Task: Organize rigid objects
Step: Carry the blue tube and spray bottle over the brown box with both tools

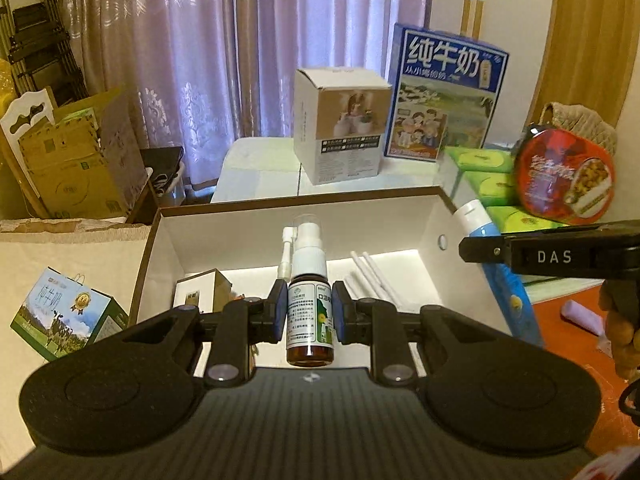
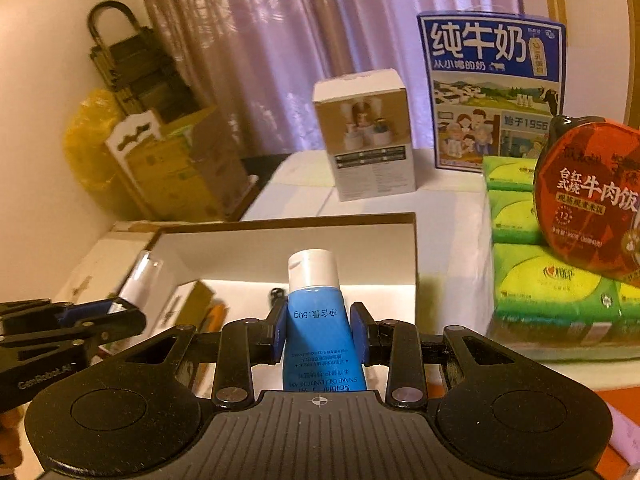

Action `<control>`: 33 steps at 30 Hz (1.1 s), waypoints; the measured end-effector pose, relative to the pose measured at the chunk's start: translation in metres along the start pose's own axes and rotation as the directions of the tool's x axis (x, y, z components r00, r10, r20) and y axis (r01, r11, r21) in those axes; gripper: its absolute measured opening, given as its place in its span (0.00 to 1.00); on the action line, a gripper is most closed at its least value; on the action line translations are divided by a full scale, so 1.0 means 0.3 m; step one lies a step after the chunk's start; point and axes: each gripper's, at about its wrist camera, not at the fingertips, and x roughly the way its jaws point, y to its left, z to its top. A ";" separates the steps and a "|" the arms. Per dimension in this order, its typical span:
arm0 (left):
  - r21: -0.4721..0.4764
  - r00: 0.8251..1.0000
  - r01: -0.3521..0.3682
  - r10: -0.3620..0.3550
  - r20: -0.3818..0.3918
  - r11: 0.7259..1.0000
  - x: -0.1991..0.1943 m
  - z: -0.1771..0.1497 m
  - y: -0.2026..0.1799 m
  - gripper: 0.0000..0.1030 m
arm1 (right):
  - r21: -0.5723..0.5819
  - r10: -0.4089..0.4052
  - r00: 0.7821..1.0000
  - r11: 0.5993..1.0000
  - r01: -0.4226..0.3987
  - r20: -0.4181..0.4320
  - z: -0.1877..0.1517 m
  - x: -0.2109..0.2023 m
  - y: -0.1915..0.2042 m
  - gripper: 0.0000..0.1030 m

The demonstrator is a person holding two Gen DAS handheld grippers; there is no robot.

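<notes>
Ahead of me: the open box [image 1: 432,216], with a small carton [image 1: 200,292] in it at left and sticks [image 1: 370,276] at right.
Behind it: my view shows a cube carton [image 1: 340,124], the milk carton [image 1: 444,96] to its right.
Right of box: tissue packs [image 2: 548,280], a round tub [image 2: 592,196] on them.

Left tool [image 1: 310,312] clamped, tilted down; right tool [image 2: 319,330] likewise.

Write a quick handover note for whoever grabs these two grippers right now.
Left gripper: shut on the small brown glass spray bottle, held upright.
Right gripper: shut on the blue plastic tube with white cap.
Both hang over the near edge of the open white-lined cardboard box.
Done: a small carton and white sticks already lie inside.
Left: set bottle and tube in the box, release.
</notes>
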 end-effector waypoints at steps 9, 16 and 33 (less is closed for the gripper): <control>0.012 0.998 0.007 -0.006 -0.066 1.000 0.147 0.012 0.041 0.19 | -0.013 -0.098 0.993 0.995 0.098 -0.059 0.006 0.161 -0.028 0.29; 0.014 0.995 0.015 -0.014 -0.098 1.000 0.216 0.017 0.060 0.19 | -0.036 -0.126 0.989 0.992 0.124 -0.078 0.018 0.234 -0.040 0.30; 0.019 0.990 0.015 -0.012 -0.138 1.000 0.341 0.030 0.072 0.19 | -0.097 -0.078 0.993 0.993 0.070 -0.085 0.037 0.272 -0.033 0.30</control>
